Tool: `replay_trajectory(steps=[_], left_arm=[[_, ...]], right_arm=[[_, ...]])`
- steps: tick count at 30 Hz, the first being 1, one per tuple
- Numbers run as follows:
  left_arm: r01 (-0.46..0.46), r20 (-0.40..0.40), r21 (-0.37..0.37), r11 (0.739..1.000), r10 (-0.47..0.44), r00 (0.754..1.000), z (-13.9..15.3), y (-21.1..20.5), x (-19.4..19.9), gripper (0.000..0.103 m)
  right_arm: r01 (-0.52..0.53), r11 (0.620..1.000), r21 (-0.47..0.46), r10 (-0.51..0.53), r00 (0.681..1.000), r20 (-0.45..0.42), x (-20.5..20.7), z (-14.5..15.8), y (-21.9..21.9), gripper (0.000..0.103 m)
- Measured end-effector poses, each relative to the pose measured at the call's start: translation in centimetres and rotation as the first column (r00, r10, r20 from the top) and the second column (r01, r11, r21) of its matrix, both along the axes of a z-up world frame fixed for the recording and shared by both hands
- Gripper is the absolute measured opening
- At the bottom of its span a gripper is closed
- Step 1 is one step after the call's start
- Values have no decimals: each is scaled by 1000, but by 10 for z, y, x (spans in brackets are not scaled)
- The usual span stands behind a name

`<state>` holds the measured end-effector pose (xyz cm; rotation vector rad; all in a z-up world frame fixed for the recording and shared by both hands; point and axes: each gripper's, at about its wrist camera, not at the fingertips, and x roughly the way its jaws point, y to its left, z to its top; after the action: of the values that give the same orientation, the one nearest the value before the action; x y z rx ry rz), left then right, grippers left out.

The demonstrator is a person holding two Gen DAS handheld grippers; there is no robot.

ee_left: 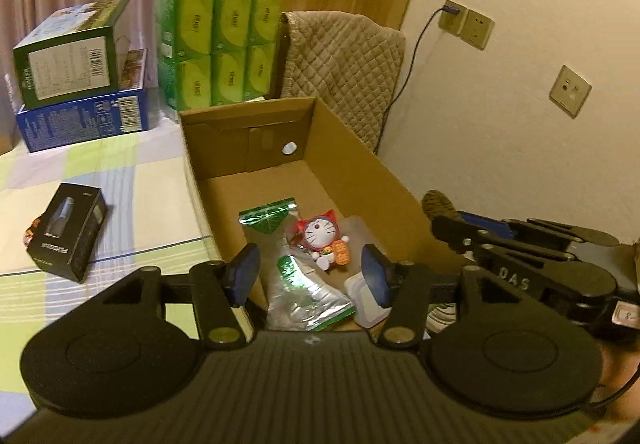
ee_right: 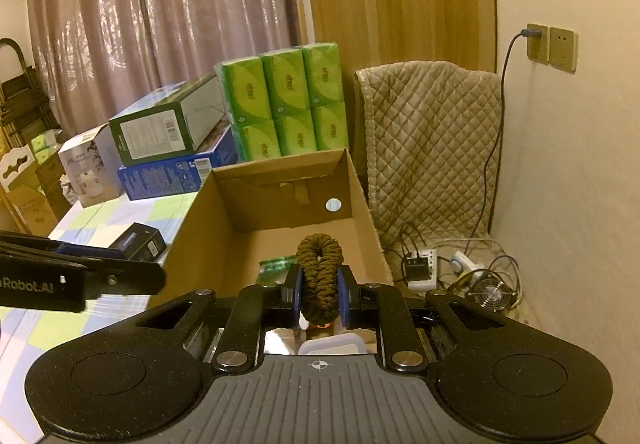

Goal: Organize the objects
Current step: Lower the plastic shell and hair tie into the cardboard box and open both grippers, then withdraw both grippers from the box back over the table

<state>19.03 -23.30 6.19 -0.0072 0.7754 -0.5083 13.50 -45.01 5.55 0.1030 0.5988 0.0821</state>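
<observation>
Reading what print shows: "Robot.AI" on the side of your left gripper (ee_right: pixel 80 280) as seen from the right wrist, and "DAS" on the body of your right gripper (ee_left: pixel 448 228) as seen from the left wrist. The black carton (ee_left: pixel 66 232) on the checked bed cover (ee_left: pixel 120 171) carries lettering too blurred to read; barcodes on the stacked green box (ee_left: pixel 68 55) and blue box (ee_left: pixel 84 119) are likewise illegible.

Your right gripper (ee_right: pixel 320 292) points forward over the near end of the open cardboard box (ee_right: pixel 360 195), its blue pads clamped on a dark brown knitted scrunchie (ee_right: pixel 319 268), which stands upright between them, ribbed and looped.

Your left gripper (ee_left: pixel 310 276) hovers level above the same box (ee_left: pixel 360 163), jaws spread wide, nothing between them. Below lie a red-and-white cat figurine (ee_left: pixel 322 240), two green-and-silver foil pouches (ee_left: pixel 304 292) and a small white container (ee_left: pixel 362 296), all at the box's near end.

Green tissue packs (ee_left: pixel 218 43) are stacked behind, and a quilted cover (ee_left: pixel 344 63) hangs by the wall.
</observation>
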Motion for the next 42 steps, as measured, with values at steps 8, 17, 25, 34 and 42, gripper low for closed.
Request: replay_trajectory(steps=[8, 17, 25, 34, 42], left_arm=[[-15, 4, -3, 1000, 15, 1000, 3, 14, -11, 51], [-46, 3, 5, 999, 46, 999, 3, 29, -19, 54], [-60, 8, -1, 998, 60, 998, 3, 38, -19, 59], [-93, -8, 12, 996, 93, 996, -8, 55, -19, 60], [-115, -22, 18, 993, 115, 993, -16, 72, -29, 63]], right_arm=[[-22, 1000, 11, 22, 1000, 1, -4, 4, 9, 14], [-40, 999, 19, 41, 999, -8, 1, 8, 20, 15], [-51, 998, 40, 51, 999, -8, 10, 7, 28, 15], [-14, 986, 167, 8, 999, 37, 14, 7, 7, 76], [-12, 990, 137, 10, 1000, 17, -1, 9, 10, 76]])
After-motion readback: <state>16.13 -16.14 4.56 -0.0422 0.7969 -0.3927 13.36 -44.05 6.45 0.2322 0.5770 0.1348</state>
